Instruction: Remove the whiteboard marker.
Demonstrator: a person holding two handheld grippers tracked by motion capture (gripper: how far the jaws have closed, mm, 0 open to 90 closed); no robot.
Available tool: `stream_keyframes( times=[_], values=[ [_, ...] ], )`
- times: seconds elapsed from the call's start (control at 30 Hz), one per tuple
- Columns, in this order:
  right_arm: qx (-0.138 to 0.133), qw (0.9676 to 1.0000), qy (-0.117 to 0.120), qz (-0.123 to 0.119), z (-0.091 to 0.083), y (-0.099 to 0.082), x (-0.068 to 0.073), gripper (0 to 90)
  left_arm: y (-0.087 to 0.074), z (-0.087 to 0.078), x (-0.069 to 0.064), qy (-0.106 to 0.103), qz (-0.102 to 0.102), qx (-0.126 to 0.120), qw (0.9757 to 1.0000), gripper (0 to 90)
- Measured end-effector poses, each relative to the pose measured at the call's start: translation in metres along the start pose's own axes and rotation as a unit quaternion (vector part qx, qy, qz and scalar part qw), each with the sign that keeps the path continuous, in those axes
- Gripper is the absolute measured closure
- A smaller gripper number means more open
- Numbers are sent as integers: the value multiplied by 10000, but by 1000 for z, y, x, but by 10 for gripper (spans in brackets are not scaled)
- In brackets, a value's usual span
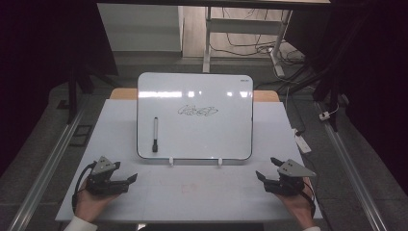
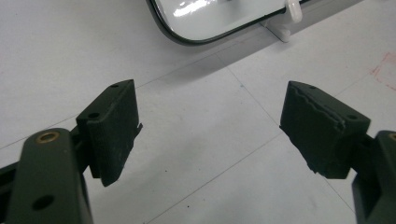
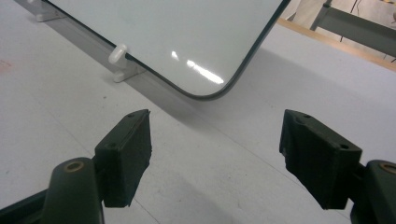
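1. I judge the step in hand to be the reach for the black marker pen [image 1: 155, 134], which lies on the glossy white rounded-corner whiteboard [image 1: 195, 96], near its left edge, with its length running up and down the board.
2. My left gripper [image 1: 130, 179] is the nearer one, so I would send it. It should rise clear of the board's lower rim, then come down over the pen's middle with the jaws set across the barrel, not along it.
3. I would close gently, since the board leans on two small white plastic feet [image 3: 122, 65] and could slide or tip if I press hard.
4. I would also stay off the black scribble [image 1: 197, 111] in the board's middle, which a pad could smear.
5. My left jaws stand spread wide with nothing between them. In the left gripper view bare pale grey surface [image 2: 196, 154] shows in the gap.
6. My right gripper [image 1: 267, 168] is likewise released and holds nothing. It rests low by the board's lower right corner and is not touching it.
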State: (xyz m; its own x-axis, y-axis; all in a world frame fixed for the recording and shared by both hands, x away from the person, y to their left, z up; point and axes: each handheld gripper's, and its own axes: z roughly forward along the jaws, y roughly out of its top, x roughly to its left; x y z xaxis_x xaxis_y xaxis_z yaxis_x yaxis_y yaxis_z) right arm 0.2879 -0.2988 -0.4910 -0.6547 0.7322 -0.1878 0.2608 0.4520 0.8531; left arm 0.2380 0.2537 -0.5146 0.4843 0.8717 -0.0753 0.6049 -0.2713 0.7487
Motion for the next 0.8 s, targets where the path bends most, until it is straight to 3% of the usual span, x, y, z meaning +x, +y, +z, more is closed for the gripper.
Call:
stream_keyframes(
  times=[0.5, 0.8],
  values=[
    [-73, 10000, 6, -12, -1, 2, 3, 264, 6, -2, -3, 34, -2, -51, 10000, 204],
    [-140, 9999, -18, -1, 0, 1, 5, 264, 36, -3, -11, -1, 102, -305, 9995, 204]
  ],
)
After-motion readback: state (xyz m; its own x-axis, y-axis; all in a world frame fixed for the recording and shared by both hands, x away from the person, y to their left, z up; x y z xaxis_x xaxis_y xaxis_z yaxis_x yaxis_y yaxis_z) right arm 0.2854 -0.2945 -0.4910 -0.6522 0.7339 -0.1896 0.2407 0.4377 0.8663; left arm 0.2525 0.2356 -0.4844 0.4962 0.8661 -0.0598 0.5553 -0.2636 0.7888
